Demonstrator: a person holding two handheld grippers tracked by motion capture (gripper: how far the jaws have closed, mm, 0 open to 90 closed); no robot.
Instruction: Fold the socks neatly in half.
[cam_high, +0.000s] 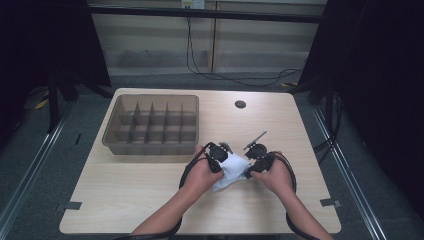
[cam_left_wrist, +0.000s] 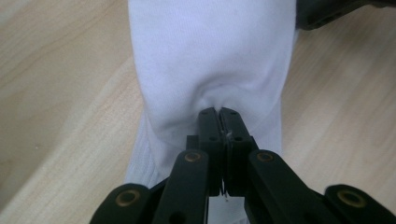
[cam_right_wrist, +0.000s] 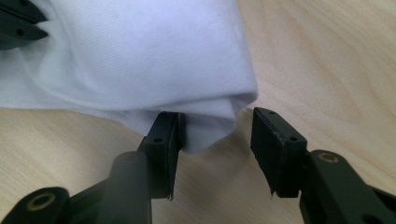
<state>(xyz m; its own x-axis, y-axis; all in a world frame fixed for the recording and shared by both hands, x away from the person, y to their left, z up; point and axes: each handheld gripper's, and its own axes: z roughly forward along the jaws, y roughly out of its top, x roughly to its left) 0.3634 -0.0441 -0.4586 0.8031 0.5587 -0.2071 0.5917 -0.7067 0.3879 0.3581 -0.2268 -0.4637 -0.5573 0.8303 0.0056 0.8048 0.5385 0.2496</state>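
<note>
A white knit cloth (cam_high: 231, 170), perhaps a sock, lies folded on the wooden table between my two grippers. My left gripper (cam_high: 218, 165) is at its left end. In the left gripper view the jaws (cam_left_wrist: 218, 112) are pressed together on a pinched fold of the cloth (cam_left_wrist: 210, 56). My right gripper (cam_high: 250, 172) is at the cloth's right end and stands open (cam_right_wrist: 215, 121). A rolled edge of the cloth (cam_right_wrist: 149, 51) hangs between its jaws, resting against the left pad and apart from the right pad (cam_right_wrist: 268, 140).
A brown plastic bin (cam_high: 150, 147) with several divided compartments stands at the back left of the table. A round cable hole (cam_high: 240, 104) sits at the back centre. The table's front edge runs just below the person's forearms.
</note>
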